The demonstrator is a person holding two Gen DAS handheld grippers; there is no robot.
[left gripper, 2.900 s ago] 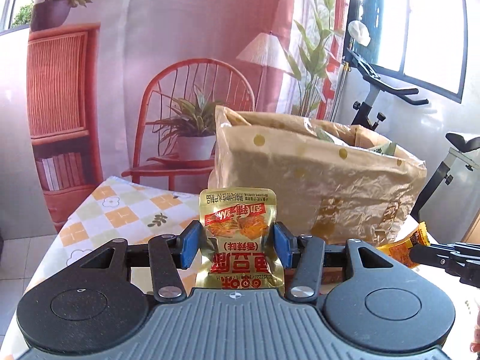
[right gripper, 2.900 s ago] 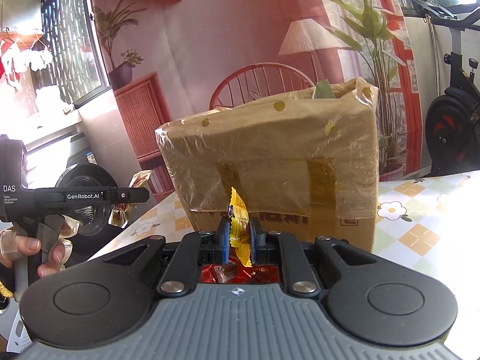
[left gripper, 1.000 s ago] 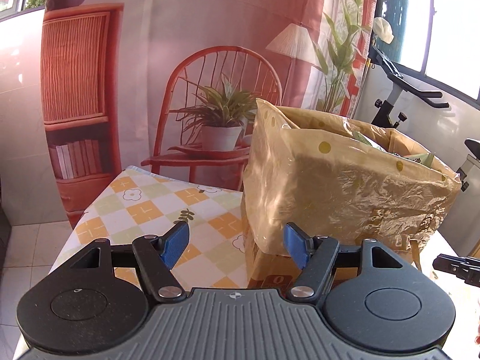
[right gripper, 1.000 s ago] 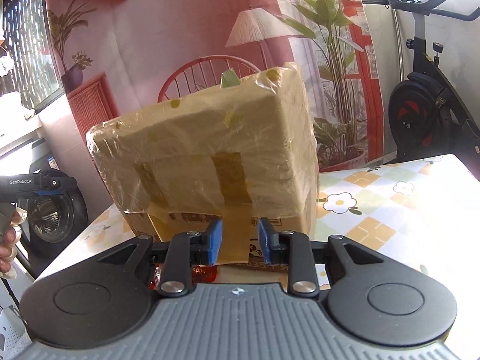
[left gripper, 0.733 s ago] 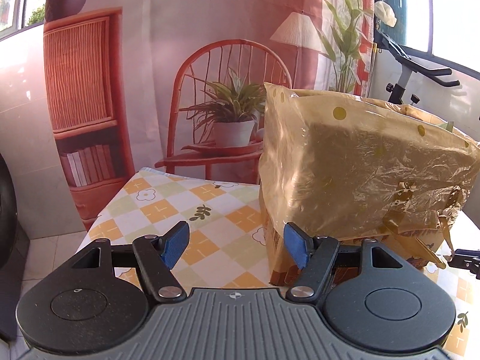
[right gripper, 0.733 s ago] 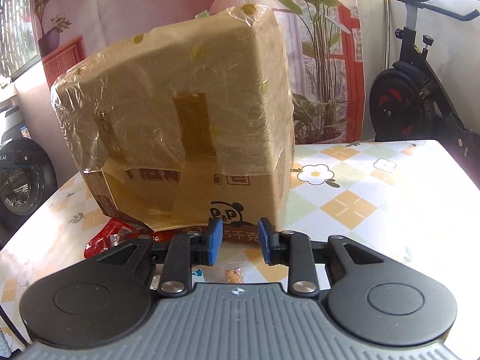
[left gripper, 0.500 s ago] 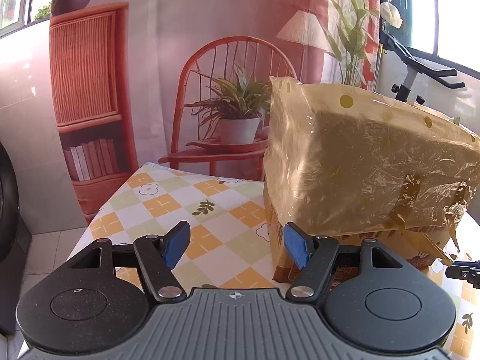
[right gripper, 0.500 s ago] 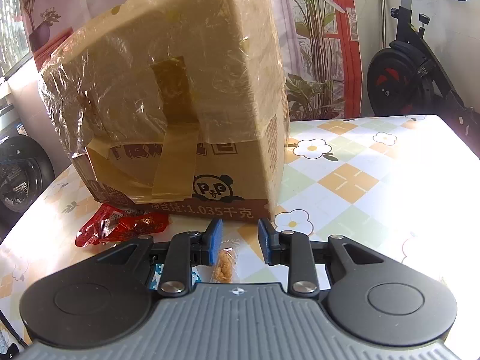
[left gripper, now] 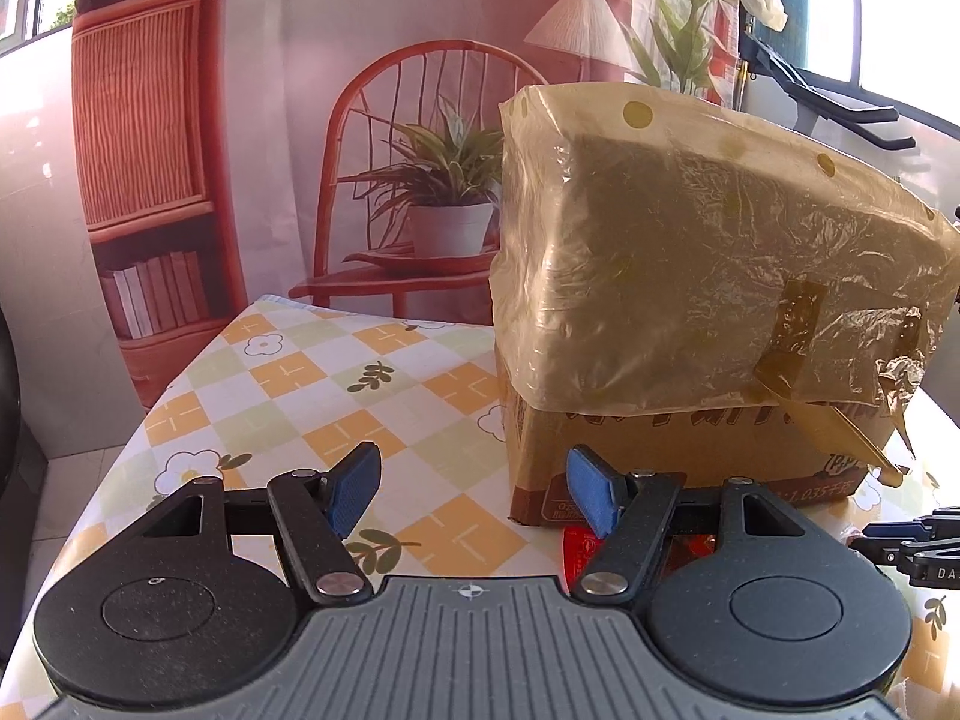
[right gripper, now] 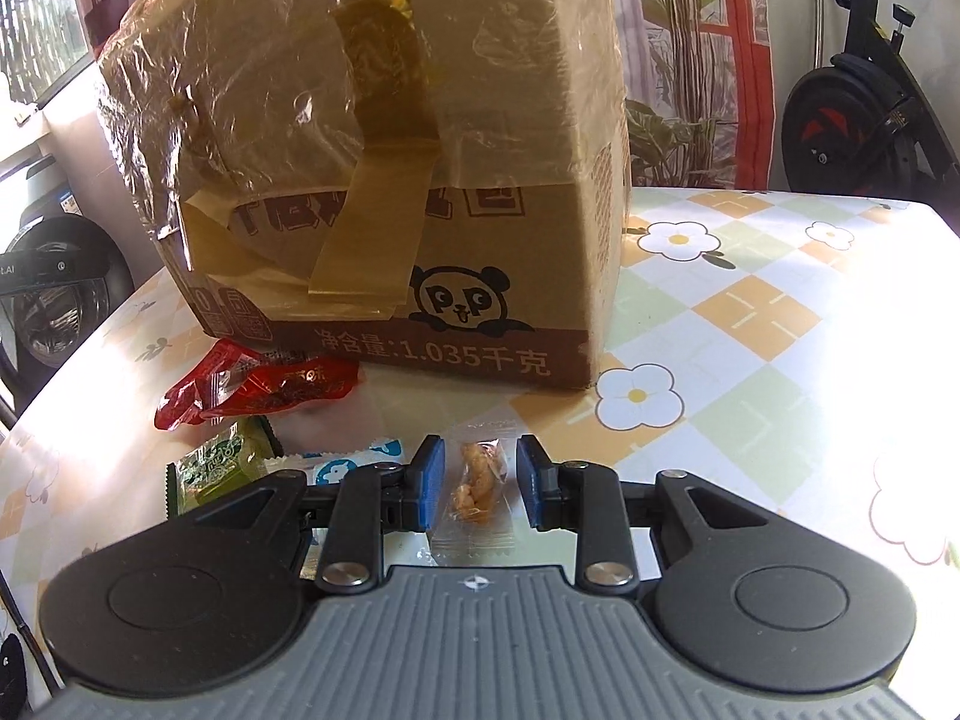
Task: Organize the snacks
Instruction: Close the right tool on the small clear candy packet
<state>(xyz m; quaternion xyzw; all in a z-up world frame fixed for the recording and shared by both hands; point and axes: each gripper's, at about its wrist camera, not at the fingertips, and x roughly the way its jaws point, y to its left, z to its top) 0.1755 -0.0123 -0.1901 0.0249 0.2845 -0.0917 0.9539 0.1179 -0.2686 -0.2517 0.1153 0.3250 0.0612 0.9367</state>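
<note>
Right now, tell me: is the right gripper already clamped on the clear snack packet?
No. The right gripper is open, its blue pads on either side of the clear snack packet, not pressing on it.

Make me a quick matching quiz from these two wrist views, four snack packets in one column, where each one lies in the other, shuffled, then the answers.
Things:
1. red packet
2. green packet
3. clear packet of orange snacks
4. white and blue packet

Places:
A. between the right gripper's fingers
B. just left of the right gripper's left finger
C. closest to the cardboard box
D. leftmost in the front row

Pairs: 1-C, 2-D, 3-A, 4-B
</note>
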